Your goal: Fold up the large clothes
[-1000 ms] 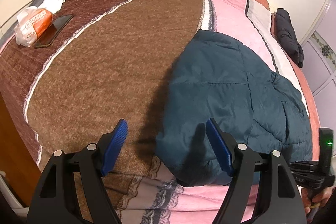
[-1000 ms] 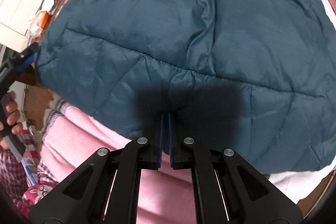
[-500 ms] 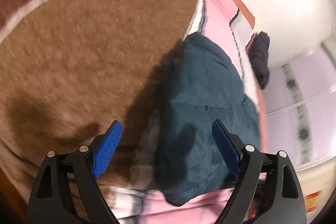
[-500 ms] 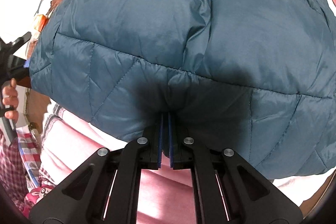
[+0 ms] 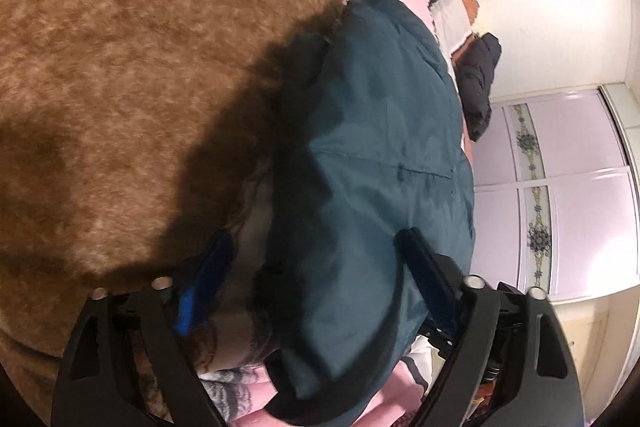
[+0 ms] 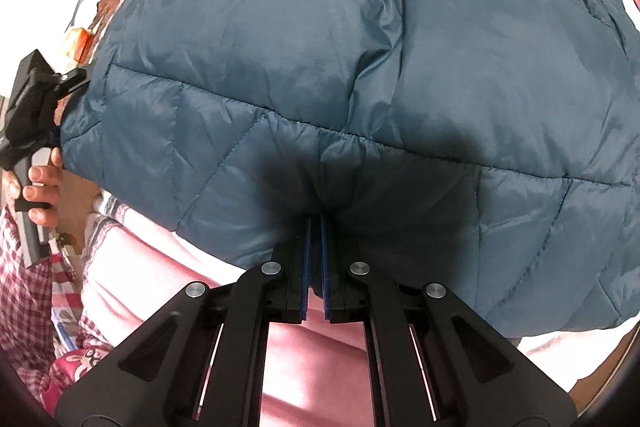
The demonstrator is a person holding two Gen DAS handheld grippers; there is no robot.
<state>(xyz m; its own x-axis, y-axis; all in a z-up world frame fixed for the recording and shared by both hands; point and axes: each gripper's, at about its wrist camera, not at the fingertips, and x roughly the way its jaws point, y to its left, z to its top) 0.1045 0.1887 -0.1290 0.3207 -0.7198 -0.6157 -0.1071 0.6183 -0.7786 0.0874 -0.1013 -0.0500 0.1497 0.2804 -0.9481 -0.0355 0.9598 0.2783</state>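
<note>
Two grippers at one teal puffer jacket (image 6: 360, 67), heaped on the pink bedsheet (image 6: 168, 267) beside the brown blanket (image 5: 140, 67). Your left gripper (image 5: 316, 259) straddles the jacket's near-left corner, jaws wide and just narrowing (pads not yet pressing). Your right gripper (image 6: 315, 235) pinches the near hem, jaws almost together.

Warm indoor light, heavy shadows, blur
</note>
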